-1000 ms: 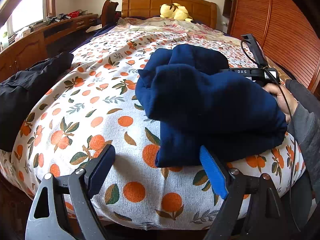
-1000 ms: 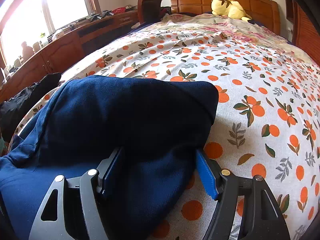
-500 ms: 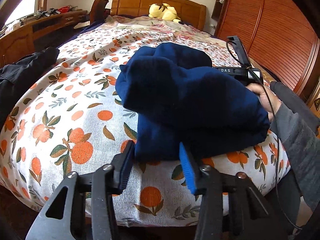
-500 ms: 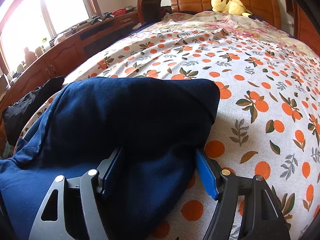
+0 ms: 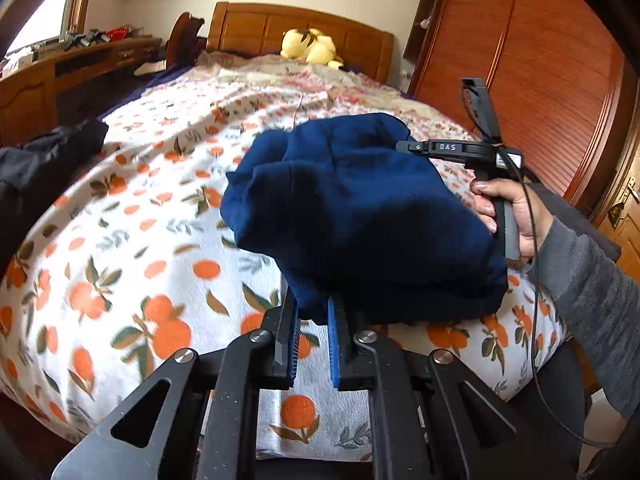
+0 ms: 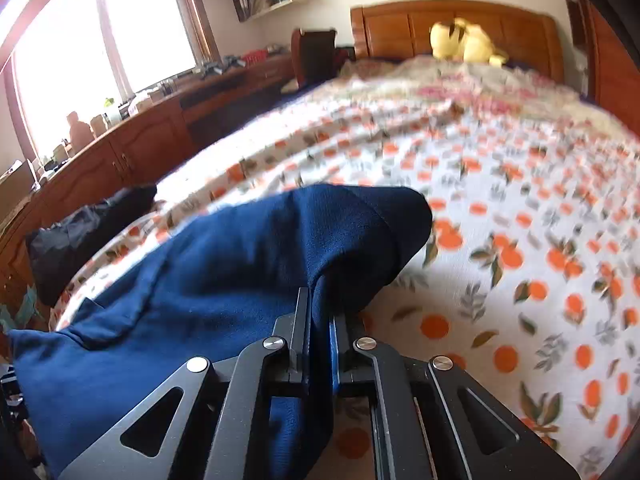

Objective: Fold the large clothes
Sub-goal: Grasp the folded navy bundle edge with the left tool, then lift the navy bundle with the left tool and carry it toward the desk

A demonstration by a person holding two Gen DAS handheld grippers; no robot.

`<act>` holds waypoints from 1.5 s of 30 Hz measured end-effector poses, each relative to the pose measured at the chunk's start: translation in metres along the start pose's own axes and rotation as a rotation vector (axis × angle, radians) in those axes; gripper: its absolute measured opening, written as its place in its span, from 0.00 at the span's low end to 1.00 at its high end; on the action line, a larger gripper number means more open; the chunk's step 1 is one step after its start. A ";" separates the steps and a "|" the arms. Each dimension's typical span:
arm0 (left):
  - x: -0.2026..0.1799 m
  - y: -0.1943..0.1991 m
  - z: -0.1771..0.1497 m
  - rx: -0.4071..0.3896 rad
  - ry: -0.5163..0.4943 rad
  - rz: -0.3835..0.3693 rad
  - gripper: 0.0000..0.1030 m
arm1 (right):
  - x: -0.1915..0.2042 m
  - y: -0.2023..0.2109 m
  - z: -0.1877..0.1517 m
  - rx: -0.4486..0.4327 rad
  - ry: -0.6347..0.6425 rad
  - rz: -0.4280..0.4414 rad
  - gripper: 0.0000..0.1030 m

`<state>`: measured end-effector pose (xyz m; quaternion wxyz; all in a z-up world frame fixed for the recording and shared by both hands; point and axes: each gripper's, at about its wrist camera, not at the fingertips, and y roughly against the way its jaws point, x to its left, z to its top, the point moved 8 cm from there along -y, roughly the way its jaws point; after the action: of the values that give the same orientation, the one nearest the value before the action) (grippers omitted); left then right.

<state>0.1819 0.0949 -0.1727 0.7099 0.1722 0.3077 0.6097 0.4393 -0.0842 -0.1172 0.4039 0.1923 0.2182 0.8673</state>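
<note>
A folded navy sweatshirt (image 5: 360, 216) was seen on the near end of a bed (image 5: 132, 264) covered with an orange-print sheet, bunched up and partly raised off the sheet. The left claw (image 5: 313, 320) was closed narrowly on the garment's near lower edge, its jaws having just been closing with the cloth between the pads. In the right wrist view, the right claw (image 6: 320, 316) was likewise clamped on a fold of the same sweatshirt (image 6: 224, 280), the jaws just closed and fabric pinched between them. In the left wrist view, the right hand (image 5: 508, 212) was seen at 3 o'clock of the garment, wrapped around its gripper's handle, with a grey sleeve (image 5: 592, 300) behind it. A dark garment (image 5: 44, 160) lay at 9 o'clock on the bed's edge. A yellow plush toy (image 5: 310, 48) rested at 12 o'clock against the wooden headboard (image 5: 256, 28).
</note>
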 end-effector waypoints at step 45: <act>0.426 0.190 0.025 -0.125 0.254 0.606 0.21 | 0.400 -0.144 0.100 0.108 0.464 0.102 0.35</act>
<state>0.0826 0.5500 -0.1329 0.4616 0.1346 0.2906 0.8273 0.3391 0.3354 -0.0478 0.2879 0.0201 0.3410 0.8946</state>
